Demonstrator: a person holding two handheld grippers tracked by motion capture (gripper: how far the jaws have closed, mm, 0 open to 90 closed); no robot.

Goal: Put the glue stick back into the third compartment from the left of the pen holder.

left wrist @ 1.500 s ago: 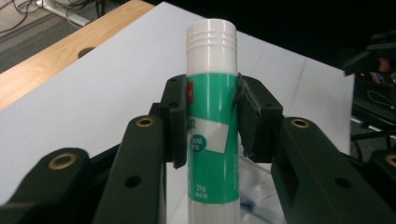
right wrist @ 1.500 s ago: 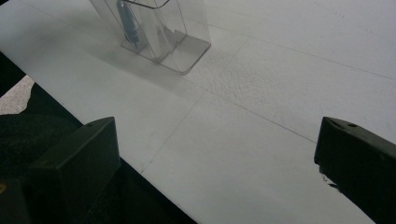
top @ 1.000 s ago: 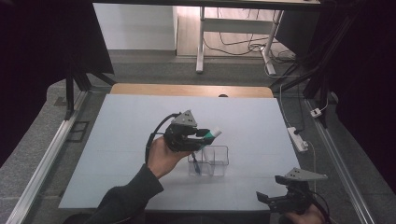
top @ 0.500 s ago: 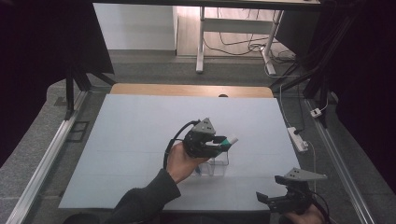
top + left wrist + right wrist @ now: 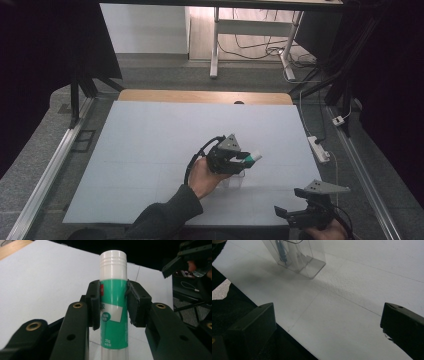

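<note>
Left gripper view, left gripper (image 5: 113, 305) pinching a green-and-white glue stick (image 5: 113, 295) between its jaws, clear plastic organizer (image 5: 234, 180) just beneath it, right gripper (image 5: 327, 325) spread wide, near table edge.

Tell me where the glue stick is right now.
The glue stick is clamped between the jaws of the left gripper, held in the air near the middle of the high view, just above the clear plastic organizer on the white table.
</note>
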